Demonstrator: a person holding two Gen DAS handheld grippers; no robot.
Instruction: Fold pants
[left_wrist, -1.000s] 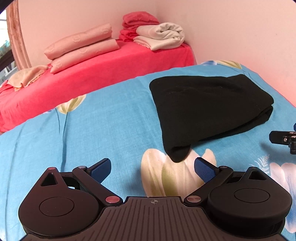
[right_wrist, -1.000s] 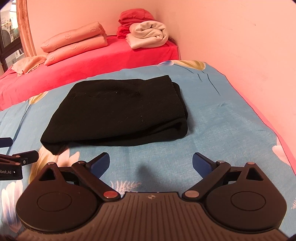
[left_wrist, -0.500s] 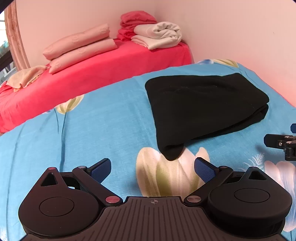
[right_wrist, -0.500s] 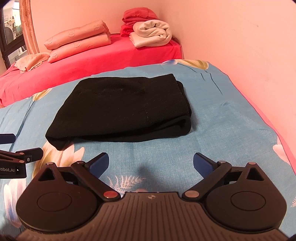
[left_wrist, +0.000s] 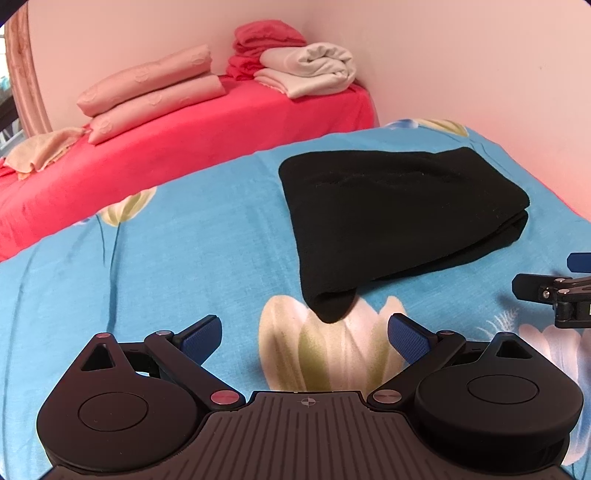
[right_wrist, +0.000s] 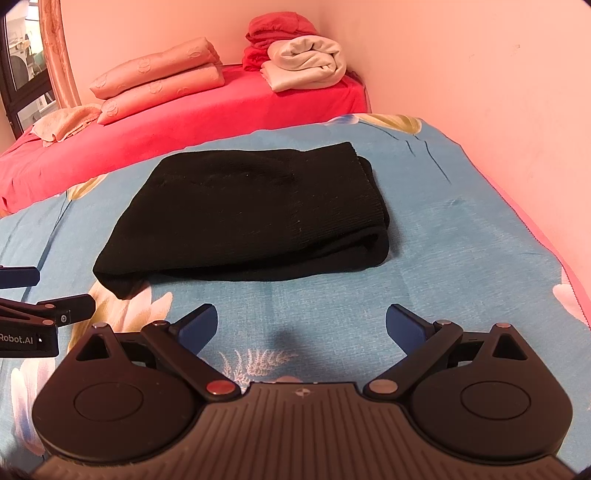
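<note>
- Both grippers, left and right, have fingers spread wide, holding nothing.
- Folded pants lie ahead of both fingertips, untouched, on the bedspread.

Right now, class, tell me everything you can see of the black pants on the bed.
The black knit-looking pants lie folded into a flat, thick bundle on the blue flowered bedsheet. Layered edges show at the right end; one rounded corner pokes toward the cameras over a printed white flower. A ribbed band crosses the top layer. Nothing but the sheet touches them; both open grippers sit short of them.
</note>
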